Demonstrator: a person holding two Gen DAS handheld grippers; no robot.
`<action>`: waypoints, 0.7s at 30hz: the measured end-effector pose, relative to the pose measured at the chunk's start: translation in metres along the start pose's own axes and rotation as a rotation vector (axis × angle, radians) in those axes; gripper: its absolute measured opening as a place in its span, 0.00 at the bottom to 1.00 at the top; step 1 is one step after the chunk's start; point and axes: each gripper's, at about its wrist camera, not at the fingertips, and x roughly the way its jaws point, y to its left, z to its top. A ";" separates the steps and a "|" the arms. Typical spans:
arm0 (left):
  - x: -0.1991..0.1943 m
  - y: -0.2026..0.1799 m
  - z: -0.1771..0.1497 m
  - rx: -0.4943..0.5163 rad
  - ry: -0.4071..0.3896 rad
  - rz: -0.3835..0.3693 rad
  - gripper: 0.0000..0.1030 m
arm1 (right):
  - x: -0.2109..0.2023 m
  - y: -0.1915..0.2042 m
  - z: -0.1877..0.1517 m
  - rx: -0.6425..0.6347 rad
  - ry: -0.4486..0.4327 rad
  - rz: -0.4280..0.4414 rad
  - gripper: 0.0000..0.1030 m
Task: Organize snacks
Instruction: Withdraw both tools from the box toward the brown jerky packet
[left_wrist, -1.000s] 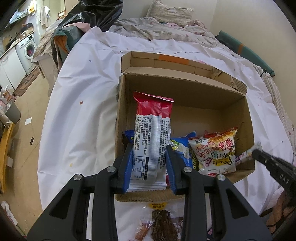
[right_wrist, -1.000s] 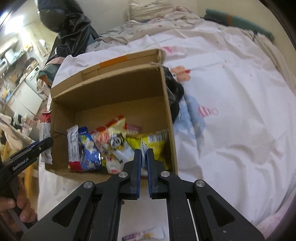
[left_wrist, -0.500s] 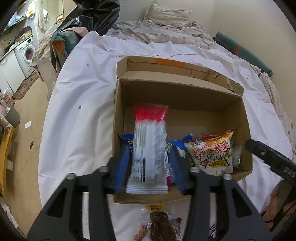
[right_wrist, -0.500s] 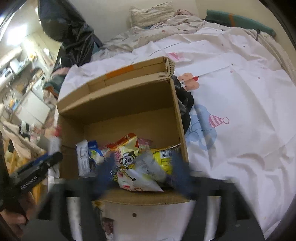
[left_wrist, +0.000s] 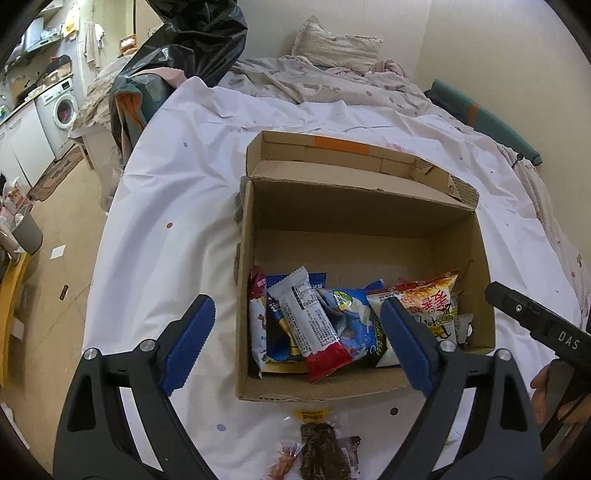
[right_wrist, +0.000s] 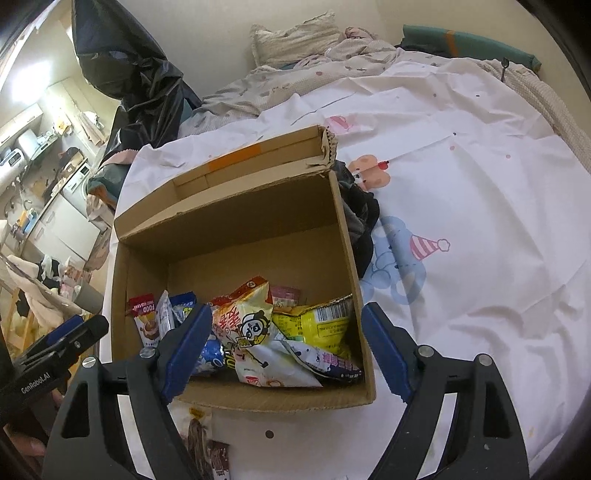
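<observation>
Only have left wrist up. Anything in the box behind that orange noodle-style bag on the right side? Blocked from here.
Observer: Yes. The right wrist view shows a yellow packet with a barcode against the right wall of the cardboard box, and a small pink packet behind the orange bag.
Operator: Anything outside the box on that right wall?
Observer: A dark bundle of cloth sits against it on the white sheet.
Operator: Right gripper holding anything?
Observer: No. The right gripper is open over the box's near edge, nothing pressed between its pads.
</observation>
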 end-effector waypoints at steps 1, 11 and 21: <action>0.000 0.000 0.000 0.001 -0.002 0.003 0.87 | 0.000 0.000 0.000 0.000 0.001 0.001 0.83; -0.006 0.004 -0.003 0.000 -0.022 0.020 0.87 | -0.004 -0.002 0.000 0.038 0.001 0.030 0.83; -0.024 0.015 -0.011 -0.035 -0.028 0.037 0.87 | -0.023 -0.010 -0.014 0.093 0.017 0.051 0.83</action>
